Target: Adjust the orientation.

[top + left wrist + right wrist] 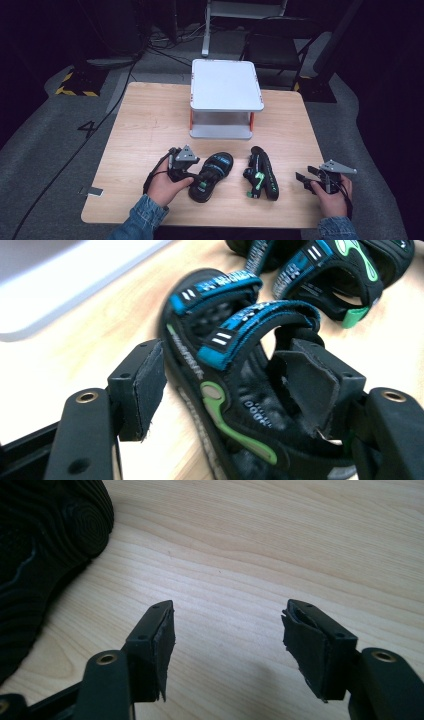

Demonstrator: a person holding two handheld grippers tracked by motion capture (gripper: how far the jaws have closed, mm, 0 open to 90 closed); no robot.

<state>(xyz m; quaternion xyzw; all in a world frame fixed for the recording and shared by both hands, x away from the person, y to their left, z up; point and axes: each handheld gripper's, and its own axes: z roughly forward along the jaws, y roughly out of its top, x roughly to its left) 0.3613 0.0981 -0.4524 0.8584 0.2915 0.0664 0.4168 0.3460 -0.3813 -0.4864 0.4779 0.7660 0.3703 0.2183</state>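
Two sandals sat near the front edge of the table (150,115), within easy reach of both hands. Left gripper (192,176) had its fingers (145,385) spread wide, straddling the heel side wall of the upright sandal (212,175), not clamped, likely lined up for a grab. Right gripper (306,181) hovered over bare wood, fingers (159,640) apart, holding nothing. Second sandal (262,172) lay on its side between them. Farther back stood a white two-tier rack (226,85), probably the destination.

Dark, cable-strewn lab (150,47) floor
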